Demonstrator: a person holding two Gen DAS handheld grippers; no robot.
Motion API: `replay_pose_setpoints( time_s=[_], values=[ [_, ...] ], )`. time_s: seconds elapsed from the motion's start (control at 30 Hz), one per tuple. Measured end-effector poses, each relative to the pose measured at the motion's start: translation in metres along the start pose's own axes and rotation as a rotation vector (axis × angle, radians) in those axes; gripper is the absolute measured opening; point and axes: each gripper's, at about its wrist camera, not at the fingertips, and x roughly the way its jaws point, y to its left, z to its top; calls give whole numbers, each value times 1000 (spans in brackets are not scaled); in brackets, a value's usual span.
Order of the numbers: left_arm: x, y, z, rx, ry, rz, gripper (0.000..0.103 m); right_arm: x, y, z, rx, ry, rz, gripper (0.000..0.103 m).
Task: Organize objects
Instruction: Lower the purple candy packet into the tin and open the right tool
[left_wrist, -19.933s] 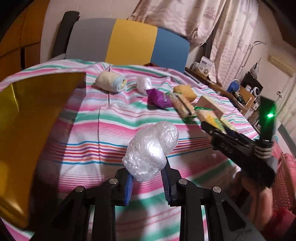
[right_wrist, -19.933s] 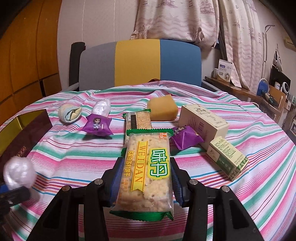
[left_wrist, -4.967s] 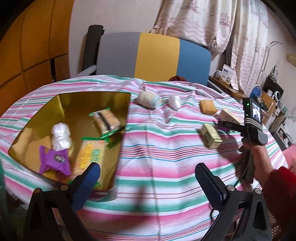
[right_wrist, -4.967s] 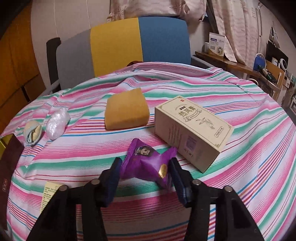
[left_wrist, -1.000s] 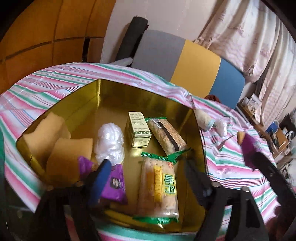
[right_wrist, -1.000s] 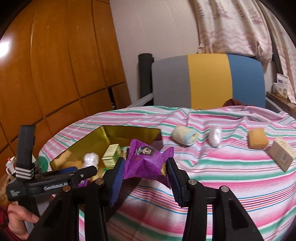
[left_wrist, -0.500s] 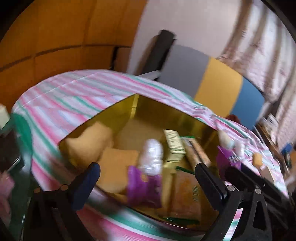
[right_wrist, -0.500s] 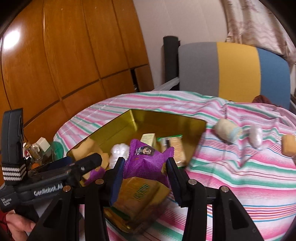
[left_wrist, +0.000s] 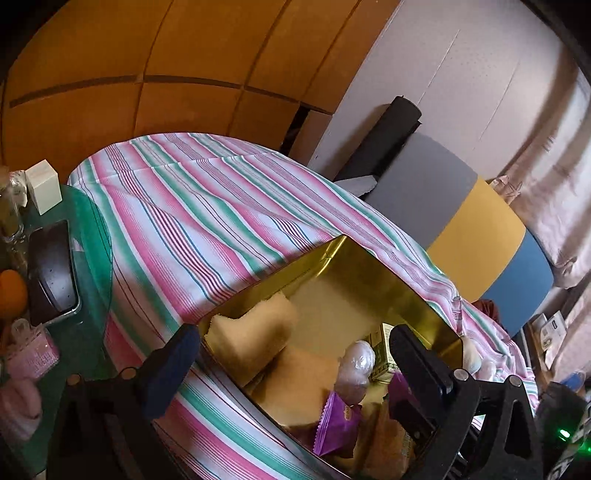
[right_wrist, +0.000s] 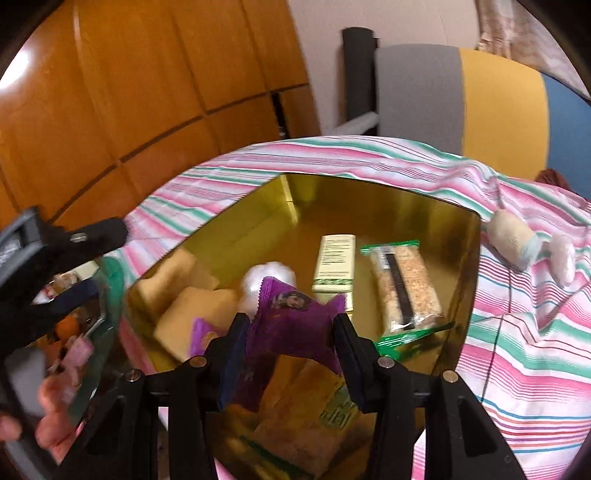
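A round table covered by a pink, green and white striped cloth (right_wrist: 524, 332) carries the things. Directly on the cloth sits a shallow gold-coloured metal tin (right_wrist: 424, 206), its open top showing snack packets inside. Just beyond the tin's far right corner lie a cream roll with a pale blue end (right_wrist: 513, 236) and, beside it, a small white plastic-wrapped bundle (right_wrist: 563, 258).
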Motion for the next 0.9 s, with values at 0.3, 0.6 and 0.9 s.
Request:
replay_pose_setpoints(
  time_s=[0.3, 0.6, 0.9],
  values=[
    [2, -6, -6, 19, 18, -7, 103, -18, -11, -13, 50, -53, 5, 48],
    [5, -14, -17, 41, 63, -10, 103, -35, -18, -24, 117, -86, 26, 48],
    [8, -41, -37, 158, 121, -60, 103, -56, -37, -27, 162, -112, -17, 48]
  ],
)
